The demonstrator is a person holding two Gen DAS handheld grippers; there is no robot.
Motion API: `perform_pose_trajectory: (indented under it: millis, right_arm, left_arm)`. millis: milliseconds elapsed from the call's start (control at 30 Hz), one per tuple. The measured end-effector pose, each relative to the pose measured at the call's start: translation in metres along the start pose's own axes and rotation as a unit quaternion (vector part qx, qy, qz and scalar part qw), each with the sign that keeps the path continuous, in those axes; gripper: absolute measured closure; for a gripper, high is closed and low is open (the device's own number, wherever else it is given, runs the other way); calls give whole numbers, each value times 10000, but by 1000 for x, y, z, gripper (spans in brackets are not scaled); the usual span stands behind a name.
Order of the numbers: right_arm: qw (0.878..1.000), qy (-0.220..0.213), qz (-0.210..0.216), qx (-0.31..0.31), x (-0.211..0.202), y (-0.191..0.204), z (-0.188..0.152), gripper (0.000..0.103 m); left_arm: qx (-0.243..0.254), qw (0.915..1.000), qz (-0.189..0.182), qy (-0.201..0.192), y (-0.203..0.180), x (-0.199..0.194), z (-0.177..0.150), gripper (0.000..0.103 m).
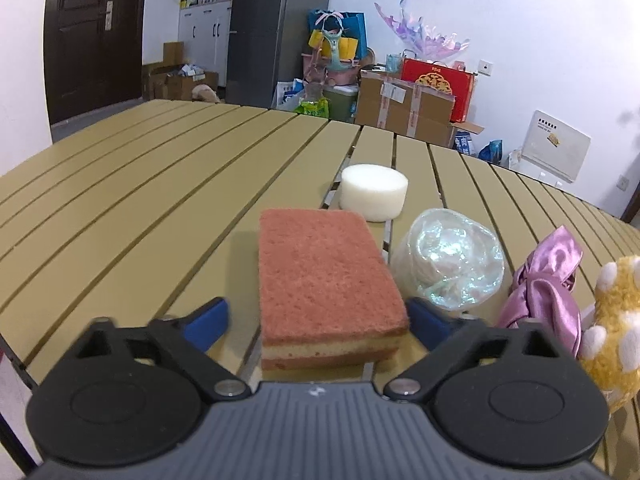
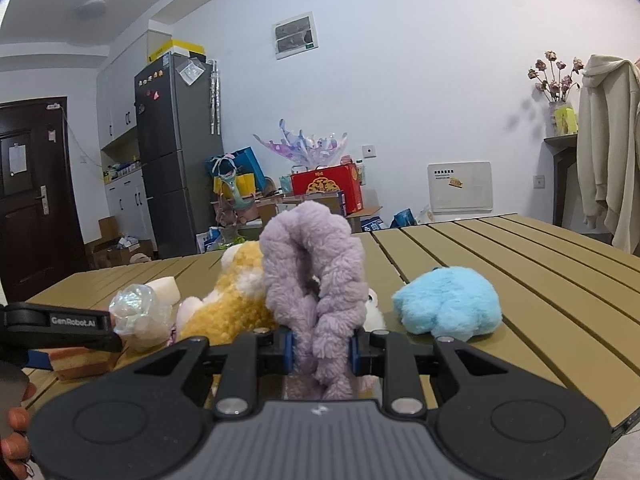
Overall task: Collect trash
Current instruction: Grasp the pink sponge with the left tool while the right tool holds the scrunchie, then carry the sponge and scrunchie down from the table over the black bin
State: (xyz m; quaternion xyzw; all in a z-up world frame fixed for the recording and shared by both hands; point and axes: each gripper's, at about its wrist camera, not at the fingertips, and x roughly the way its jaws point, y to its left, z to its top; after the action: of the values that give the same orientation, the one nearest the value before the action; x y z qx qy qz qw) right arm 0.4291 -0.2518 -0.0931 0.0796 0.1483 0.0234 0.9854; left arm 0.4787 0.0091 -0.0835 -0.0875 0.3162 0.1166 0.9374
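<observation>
The sponge (image 1: 326, 280), pink on top with yellow and pink layers below, lies flat on the slatted table (image 1: 120, 208), between the fingers of the left gripper (image 1: 318, 318). The jaws stand wide; the right blue pad (image 1: 430, 320) is at the sponge's side, while the left pad sits clear of it. Whether the right pad presses on it cannot be told.

The left wrist view alone shows the sponge's top, a white foam disc (image 1: 374, 192) beyond it toward the far edge, crumpled clear plastic wrap (image 1: 450, 258) just beside it, and a pink satin scrunchie (image 1: 546, 284).

The right wrist view alone shows the right gripper (image 2: 322, 350) clamped narrow on a purple plush scrunchie (image 2: 316, 292), a blue plush toy (image 2: 448, 304) on the table, and a person's fingers (image 2: 16, 440) at the lower left. The yellow plush toy (image 2: 228, 304) appears in both views.

Behind the table: a grey fridge (image 2: 178, 148), a dark door (image 2: 32, 196), stacked boxes (image 1: 404, 108), a red gift box (image 2: 326, 186), white walls and a hanging coat (image 2: 610, 140).
</observation>
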Motion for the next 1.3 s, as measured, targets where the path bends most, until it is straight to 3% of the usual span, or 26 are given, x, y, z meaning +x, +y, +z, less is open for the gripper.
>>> perform_pose_trajectory:
  millis: [67, 800, 1300]
  right_arm:
    - [10000, -2, 53, -21, -1, 1, 0, 79]
    - [9995, -148, 184, -204, -21, 0, -2, 79]
    - [9956, -296, 363, -814, -99, 5, -3, 79]
  left_arm:
    - [107, 9999, 42, -19, 0, -3, 0, 31]
    - [336, 9957, -340, -794, 14, -71, 1, 33]
    - [609, 9894, -662, -1144, 24, -149, -26, 33]
